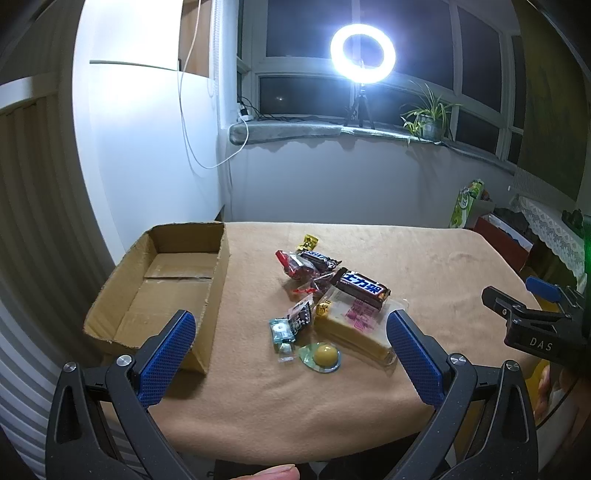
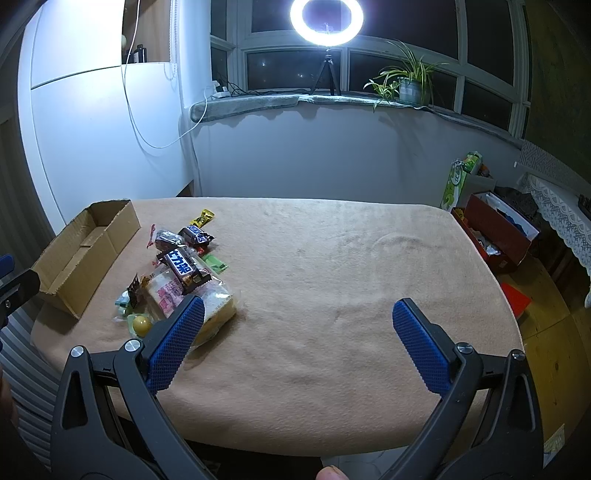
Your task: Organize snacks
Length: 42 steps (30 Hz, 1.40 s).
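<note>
Both the left gripper [image 1: 291,347] and right gripper [image 2: 299,341] are hovering spread wide, holding nothing. The snack pile [image 1: 328,291] is lying just ahead of the left fingers; the crinkly wrappers are probably light and slippery, best pinched mid-body. The cardboard box [image 1: 110,314] is sitting leftward.

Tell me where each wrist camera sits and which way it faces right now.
Left wrist: behind the open left tool, aimed over the snack pile and box toward the window; a fingertip and the right tool show.
Right wrist: behind the open right tool, facing bare cloth; a fingertip shows.
Shared: pile, box, ring light.
</note>
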Available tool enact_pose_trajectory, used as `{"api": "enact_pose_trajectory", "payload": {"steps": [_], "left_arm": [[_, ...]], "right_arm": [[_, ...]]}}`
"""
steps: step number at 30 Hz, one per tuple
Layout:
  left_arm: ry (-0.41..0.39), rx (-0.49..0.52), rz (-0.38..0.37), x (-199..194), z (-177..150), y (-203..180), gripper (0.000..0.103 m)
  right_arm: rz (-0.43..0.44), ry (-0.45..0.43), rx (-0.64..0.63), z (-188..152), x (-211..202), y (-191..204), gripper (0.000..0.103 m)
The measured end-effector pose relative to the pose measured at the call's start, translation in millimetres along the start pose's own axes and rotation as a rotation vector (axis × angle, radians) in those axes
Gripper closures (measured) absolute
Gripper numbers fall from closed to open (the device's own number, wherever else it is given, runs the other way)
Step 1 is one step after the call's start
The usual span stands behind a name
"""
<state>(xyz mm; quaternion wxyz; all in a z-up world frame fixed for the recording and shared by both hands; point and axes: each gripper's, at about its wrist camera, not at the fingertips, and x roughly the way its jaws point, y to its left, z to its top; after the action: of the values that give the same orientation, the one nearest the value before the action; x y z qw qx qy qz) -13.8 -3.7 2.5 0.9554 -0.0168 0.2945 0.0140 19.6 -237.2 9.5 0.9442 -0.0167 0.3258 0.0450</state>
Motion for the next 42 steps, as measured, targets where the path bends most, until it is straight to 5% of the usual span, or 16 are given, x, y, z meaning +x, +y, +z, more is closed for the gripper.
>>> {"api": "enact_pose_trajectory", "payload": {"steps": [42], "left_arm": [[0.021,0.004,0.002,3.4,-3.4,0.8,0.000]], "right_arm": [[-0.002,0.021,-0.007,-5.0,2.0,-5.3,0.000]]}}
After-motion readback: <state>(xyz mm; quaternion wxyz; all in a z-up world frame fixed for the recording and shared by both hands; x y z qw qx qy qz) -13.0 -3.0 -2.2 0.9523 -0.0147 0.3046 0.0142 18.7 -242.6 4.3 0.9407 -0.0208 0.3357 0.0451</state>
